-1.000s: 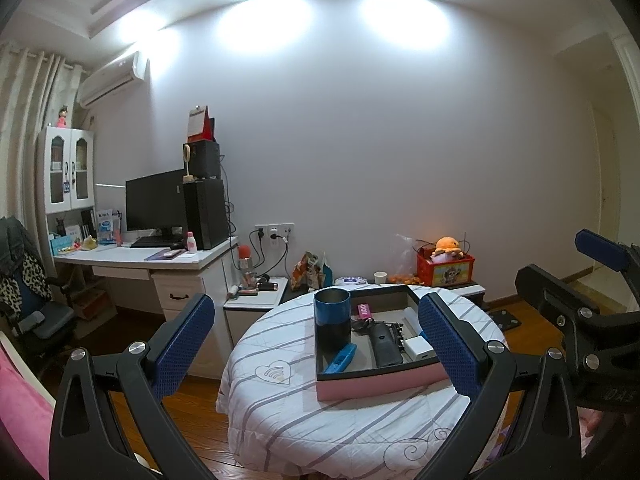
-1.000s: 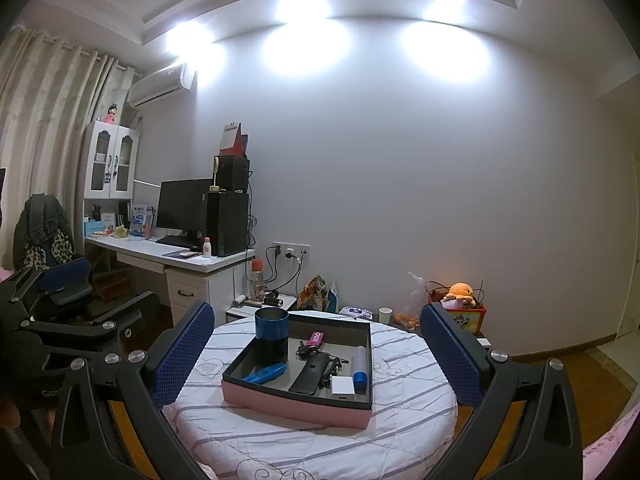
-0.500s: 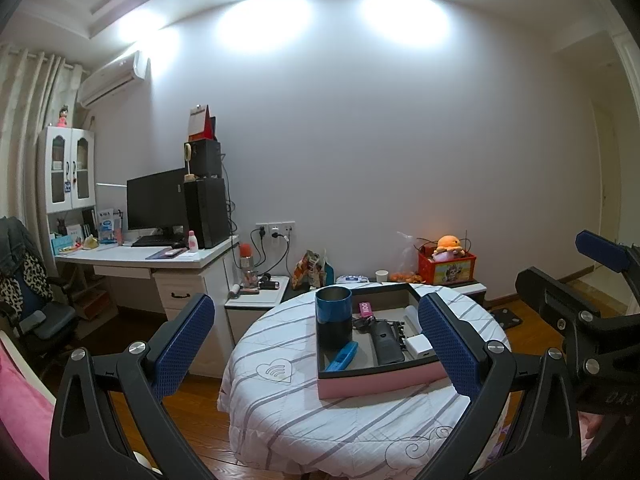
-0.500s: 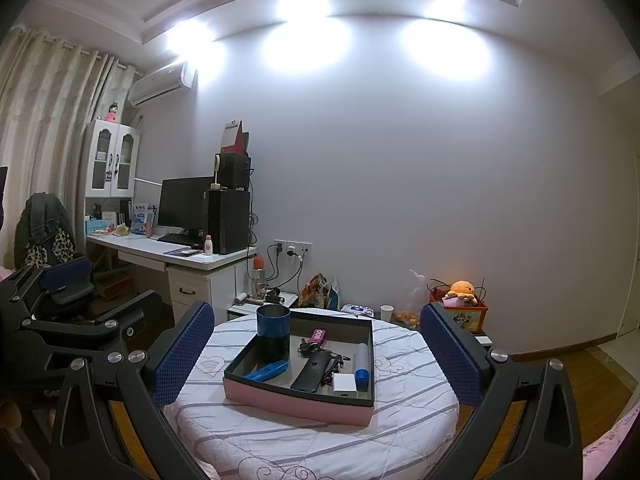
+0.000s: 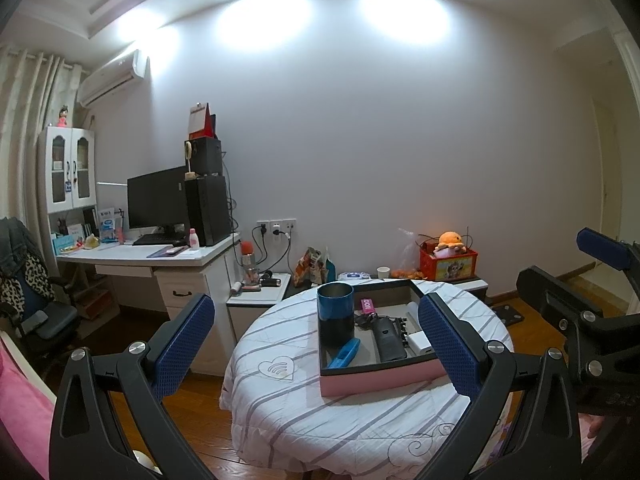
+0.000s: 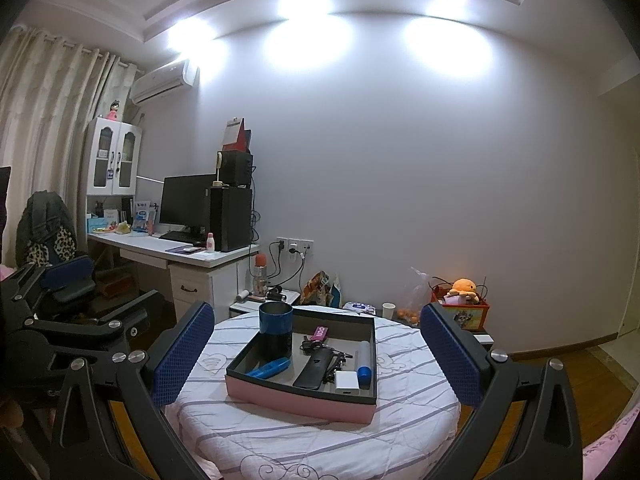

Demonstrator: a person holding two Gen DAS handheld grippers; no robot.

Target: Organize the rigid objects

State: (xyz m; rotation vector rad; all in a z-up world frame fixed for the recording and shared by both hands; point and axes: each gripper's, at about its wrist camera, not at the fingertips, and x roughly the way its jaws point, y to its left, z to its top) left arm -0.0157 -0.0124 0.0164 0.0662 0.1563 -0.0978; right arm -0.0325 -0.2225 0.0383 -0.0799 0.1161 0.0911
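Pink-walled, dark-lined shallow cardboard tray (image 6: 298,402) sits mid-top of round table with striped white cloth (image 6: 404,432). Inside: blue-and-black metal cup (image 6: 275,334) upright at far left corner; blue plastic pen-like case (image 6: 268,368) near left front wall; black remote control (image 6: 314,372), long axis front-to-back; white square adapter (image 6: 346,381); white tube with blue cap (image 6: 363,362) along right wall; magenta tag (image 6: 320,333), print unreadable. Right gripper (image 6: 316,364) and left gripper (image 5: 316,356) both spread wide, empty, well short of tray. Judgement: right one faces tray more squarely.

Plain wall (image 6: 400,184) lit by ceiling spots. White desk (image 5: 152,256) w/ monitor (image 5: 156,200) at left, curtains (image 6: 52,120), AC unit (image 6: 162,82) above, wood floor (image 5: 200,412).
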